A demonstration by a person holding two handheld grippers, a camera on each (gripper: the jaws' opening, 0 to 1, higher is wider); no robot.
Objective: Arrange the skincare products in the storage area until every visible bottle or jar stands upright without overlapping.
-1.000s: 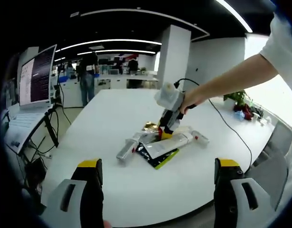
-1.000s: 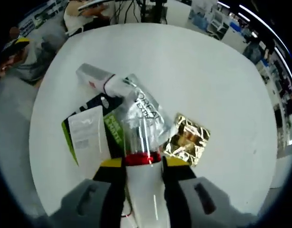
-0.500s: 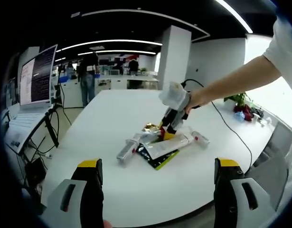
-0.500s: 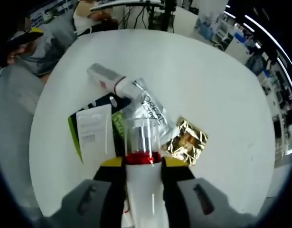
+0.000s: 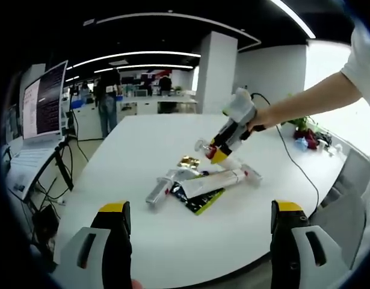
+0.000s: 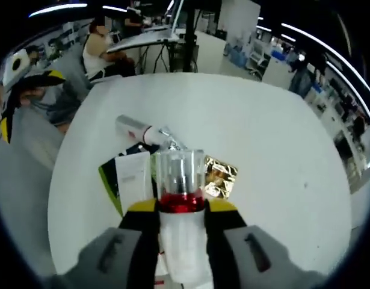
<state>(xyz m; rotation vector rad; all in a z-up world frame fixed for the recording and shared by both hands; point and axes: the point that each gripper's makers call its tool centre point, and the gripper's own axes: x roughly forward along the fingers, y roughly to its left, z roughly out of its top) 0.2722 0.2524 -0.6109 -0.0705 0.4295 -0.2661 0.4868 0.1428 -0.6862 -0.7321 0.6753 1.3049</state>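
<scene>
My right gripper (image 6: 180, 208) is shut on a white bottle (image 6: 180, 180) with a red ring and a clear cap, held in the air above the white table (image 6: 263, 150). In the left gripper view that gripper (image 5: 219, 150) hangs over the pile with the bottle (image 5: 204, 145) pointing left. On the table lie a white tube (image 5: 212, 180), a silver tube (image 5: 159, 188), a gold sachet (image 5: 188, 161) and a black-green sachet (image 5: 201, 199), overlapping. From above I see the white tube (image 6: 133, 176), silver tube (image 6: 138, 128) and gold sachet (image 6: 219, 177). My left gripper (image 5: 201, 211) is open near the table's front edge.
A black cable (image 5: 293, 162) runs across the table's right side. A monitor (image 5: 43, 96) stands on a desk to the left. A seated person (image 6: 97, 51) is beyond the table. A plant (image 5: 302, 125) stands at the far right.
My right gripper has risen from the pile with the bottle in it, tilting it more level. The products on the table and my left gripper have stayed put.
</scene>
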